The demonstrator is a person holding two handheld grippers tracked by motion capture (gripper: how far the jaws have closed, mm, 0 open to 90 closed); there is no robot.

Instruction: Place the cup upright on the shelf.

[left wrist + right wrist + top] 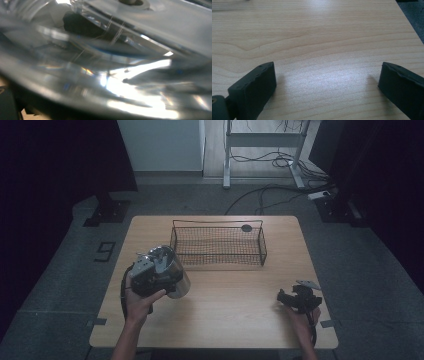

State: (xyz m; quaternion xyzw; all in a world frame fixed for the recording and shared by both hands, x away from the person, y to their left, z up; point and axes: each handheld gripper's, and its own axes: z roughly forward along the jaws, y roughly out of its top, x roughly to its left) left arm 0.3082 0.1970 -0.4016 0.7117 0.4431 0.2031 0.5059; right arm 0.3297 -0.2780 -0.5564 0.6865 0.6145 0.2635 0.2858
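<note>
A shiny metal cup (176,270) is tilted above the left part of the wooden table (225,320), its open mouth turned up and away. My left gripper (154,274) is shut on its near side, held by a hand coming in from the bottom. In the left gripper view the cup's bright reflecting wall (112,75) is pressed up close, blurred. My right gripper (294,299) rests low at the table's right side. In the right gripper view my right gripper (327,82) stands open, with bare wood between its black fingers (254,87).
A black wire basket (218,245) stands at the back middle of the table, just right of the cup. A small dark round thing (246,227) lies by its far rim. Cables and a desk frame (262,150) are on the floor beyond.
</note>
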